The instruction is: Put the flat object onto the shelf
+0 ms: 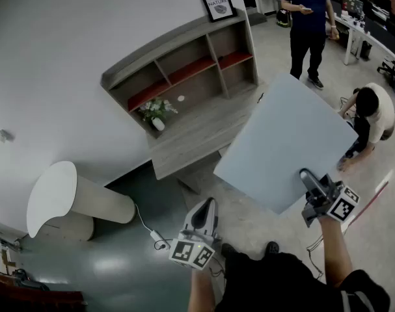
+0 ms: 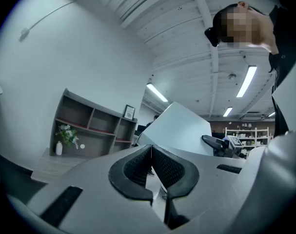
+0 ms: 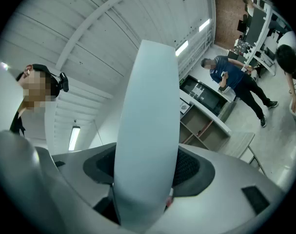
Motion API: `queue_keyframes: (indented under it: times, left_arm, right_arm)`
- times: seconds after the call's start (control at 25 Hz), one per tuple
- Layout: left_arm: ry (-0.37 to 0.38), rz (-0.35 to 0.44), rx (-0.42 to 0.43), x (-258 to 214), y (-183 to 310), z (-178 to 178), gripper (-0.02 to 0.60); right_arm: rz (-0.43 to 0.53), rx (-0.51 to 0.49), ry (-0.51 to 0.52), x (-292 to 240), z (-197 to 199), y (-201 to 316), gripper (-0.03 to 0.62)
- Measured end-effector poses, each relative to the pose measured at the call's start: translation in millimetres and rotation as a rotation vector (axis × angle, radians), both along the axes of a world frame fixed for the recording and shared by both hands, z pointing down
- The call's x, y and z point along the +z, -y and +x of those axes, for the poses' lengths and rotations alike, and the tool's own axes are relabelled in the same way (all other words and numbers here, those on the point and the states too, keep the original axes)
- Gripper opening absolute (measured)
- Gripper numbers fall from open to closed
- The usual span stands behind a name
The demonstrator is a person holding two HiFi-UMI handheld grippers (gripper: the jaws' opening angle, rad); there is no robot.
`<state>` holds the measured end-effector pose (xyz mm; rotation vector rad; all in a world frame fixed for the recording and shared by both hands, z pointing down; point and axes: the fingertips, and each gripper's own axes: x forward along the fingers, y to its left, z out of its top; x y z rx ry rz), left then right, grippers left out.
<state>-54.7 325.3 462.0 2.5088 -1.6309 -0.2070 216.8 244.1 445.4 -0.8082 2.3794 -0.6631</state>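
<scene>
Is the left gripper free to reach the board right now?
Probably yes: the left gripper, jaws together and empty, sits beside the board with nothing between; the right gripper holds it.

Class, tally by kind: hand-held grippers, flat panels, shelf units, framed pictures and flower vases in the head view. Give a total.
Hand-held grippers: 2 (left hand-held gripper, right hand-held gripper)
Flat panel: 1
Shelf unit: 1
Framed picture: 1
Flower vase: 1
Total: 6
</scene>
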Motion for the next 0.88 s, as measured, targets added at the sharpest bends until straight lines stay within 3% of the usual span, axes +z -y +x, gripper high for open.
queue_keyframes:
  times: [0.52,0.88]
  left_arm:
    - [0.003,0.036,0.021,-10,-13,14,0.014]
    - [0.007,0.040,0.037,-11,-11,41,0.014]
  right_arm:
    - [0.075,0.007,-0.029,-16,9,-18,0.304]
    - [0.104,-0.043,0.038,-31,29,-23,0.302]
